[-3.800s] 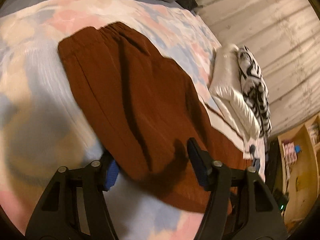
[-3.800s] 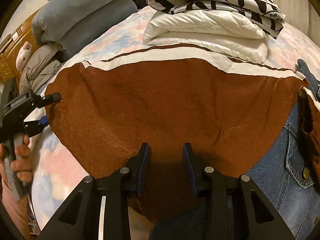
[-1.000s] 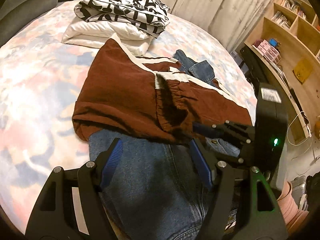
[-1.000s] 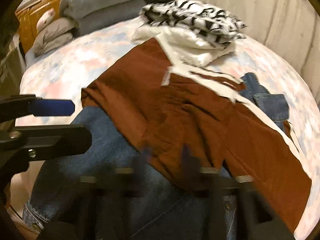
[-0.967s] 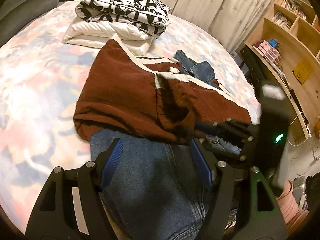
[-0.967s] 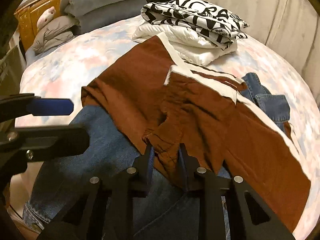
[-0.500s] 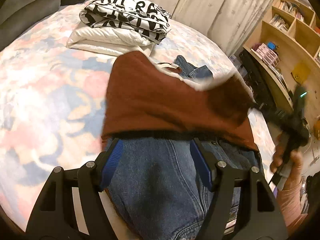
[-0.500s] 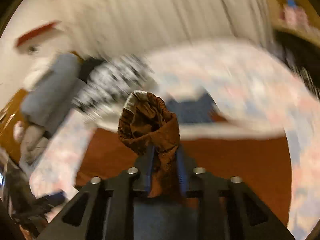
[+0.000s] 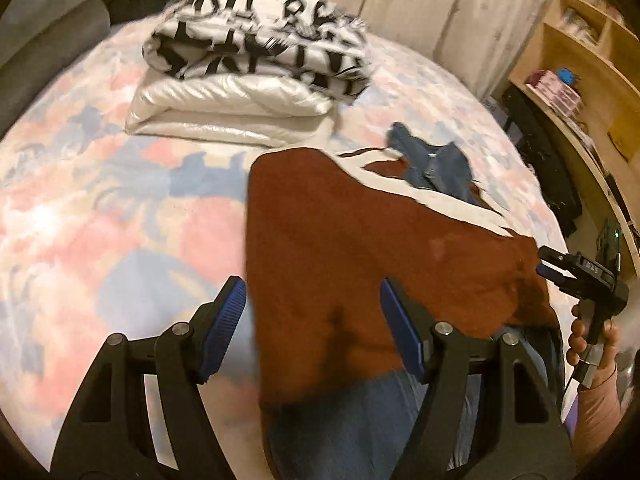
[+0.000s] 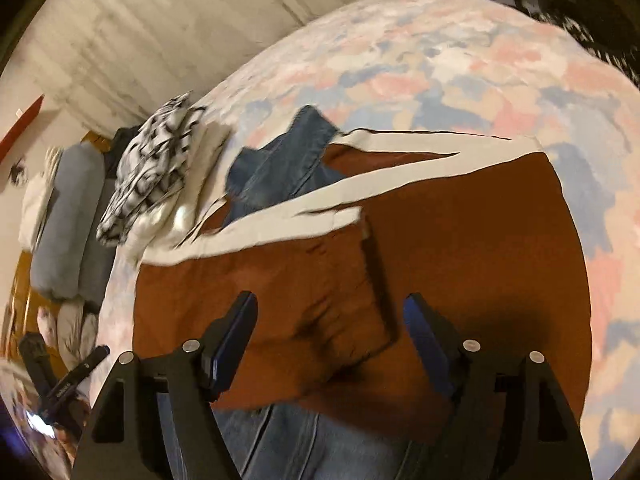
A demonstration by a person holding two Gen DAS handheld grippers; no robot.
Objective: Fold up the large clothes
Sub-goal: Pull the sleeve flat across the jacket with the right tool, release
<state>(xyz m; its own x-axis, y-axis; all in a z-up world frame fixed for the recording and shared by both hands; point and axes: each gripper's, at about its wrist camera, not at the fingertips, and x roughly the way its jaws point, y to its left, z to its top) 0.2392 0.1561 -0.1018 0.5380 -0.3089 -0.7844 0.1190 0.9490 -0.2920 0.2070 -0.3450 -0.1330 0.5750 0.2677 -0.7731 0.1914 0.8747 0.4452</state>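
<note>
The bed (image 9: 100, 208) now has the brown pants (image 9: 360, 260) lying folded over and flat on top of the jeans (image 10: 276, 172), where a second ago they sat in a bunched heap. The right gripper (image 10: 330, 344) has just let go, its fingers have been opening wide with nothing between them, so I think this fold is done. The left gripper (image 9: 312, 328) hangs over the pants, fingers wide, holding nothing.

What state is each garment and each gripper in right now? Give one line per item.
Brown garment: folded over, lying on the jeans.
Jeans: spread out, mostly covered.
Black-and-white garment: folded, stacked on white bedding.
Left gripper: open, empty.
Right gripper: just opened, empty.
</note>
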